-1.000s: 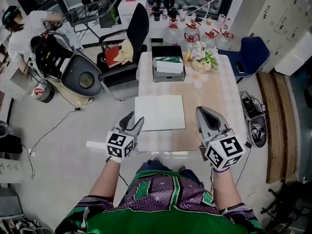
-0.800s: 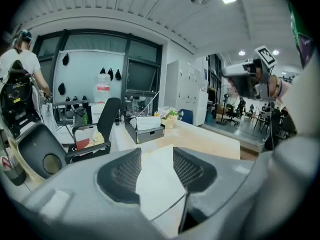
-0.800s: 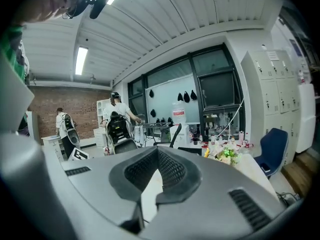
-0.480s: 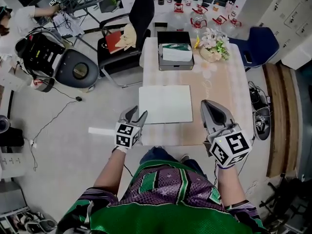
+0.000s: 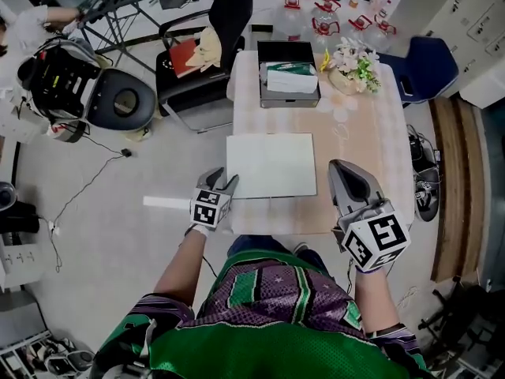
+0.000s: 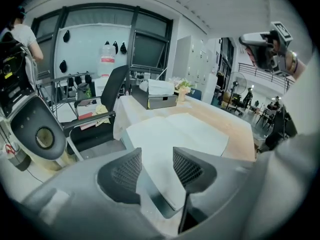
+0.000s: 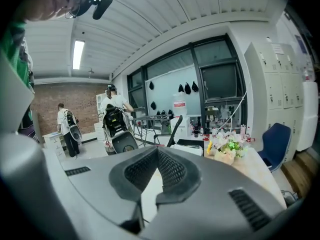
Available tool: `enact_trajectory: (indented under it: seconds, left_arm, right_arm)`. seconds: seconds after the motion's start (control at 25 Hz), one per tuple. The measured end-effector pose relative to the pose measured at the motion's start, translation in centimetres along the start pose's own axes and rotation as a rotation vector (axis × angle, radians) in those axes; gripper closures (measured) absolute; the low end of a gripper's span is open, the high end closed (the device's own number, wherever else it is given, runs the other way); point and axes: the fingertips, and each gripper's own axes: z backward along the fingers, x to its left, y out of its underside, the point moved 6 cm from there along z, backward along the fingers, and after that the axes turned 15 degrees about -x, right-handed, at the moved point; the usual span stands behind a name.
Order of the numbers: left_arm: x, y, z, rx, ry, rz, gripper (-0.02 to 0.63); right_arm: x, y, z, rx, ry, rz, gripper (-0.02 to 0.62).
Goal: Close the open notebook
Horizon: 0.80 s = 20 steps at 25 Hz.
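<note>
**K:** Grey floor (image 5: 118,235), office-type room, windows along the far wall. What carries the work?

**M:** One rectangular table (image 5: 363,148), pale cloth with a wood-toned strip down the middle. A black chair (image 5: 229,22) stands at its far-left corner and a blue chair (image 5: 430,65) off its far-right corner.

**K:** Notebook position?

**M:** The notebook (image 5: 271,165) lies open and flat, blank white pages up. It is on the left half of the table toward the near-left corner. Its left side runs along the table's left edge, and a bare strip separates it from the near edge.

**K:** Other items on the table?

**M:** A dark box (image 5: 289,77) with something white inside sits at the middle of the far edge. Beside it, toward the far-right corner, is a bunch of flowers (image 5: 353,60). Both are well apart from the notebook.

**K:** Left tongs?

**M:** The left gripper (image 5: 223,181) is at the table's near-left corner and tilted down. Its jaws are wide apart. In the left gripper view (image 6: 156,154) the notebook's near-left corner shows in the gap between the pads. The pads are not pressing it.

**K:** Right tongs?

**M:** The right gripper (image 5: 347,172) is over the near edge, just right of the notebook's near-right corner. In the right gripper view (image 7: 157,151) its tips meet, with nothing gripped.
</note>
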Motion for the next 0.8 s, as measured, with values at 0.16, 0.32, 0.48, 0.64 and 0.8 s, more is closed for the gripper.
enact_trajectory:
  seconds: [0.16,0.32,0.48,0.64,0.8]
  left_arm:
    - [0.4,1.1,-0.7,0.033,0.009,0.001,0.402]
    - [1.1,2.3,-1.2,0.058,-0.001,0.041,0.402]
    - [1.4,2.7,-1.4,0.074,-0.005,0.088,0.402]
    - [1.5,2.7,-1.6,0.082,-0.001,0.078,0.394]
    - [1.9,3.0,-1.7,0.075,0.006,0.134,0.377]
  right_arm:
    - [0.2,0.5,-0.3,0.016,0.004,0.012,0.594]
    - [0.6,0.9,-0.2,0.037,0.026,0.024,0.594]
    - [0.4,1.4,-0.1,0.05,0.05,0.026,0.594]
    - [0.6,1.6,-0.1,0.051,0.062,0.019,0.594]
    - [0.7,1.8,-0.2,0.046,0.069,0.016,0.594]
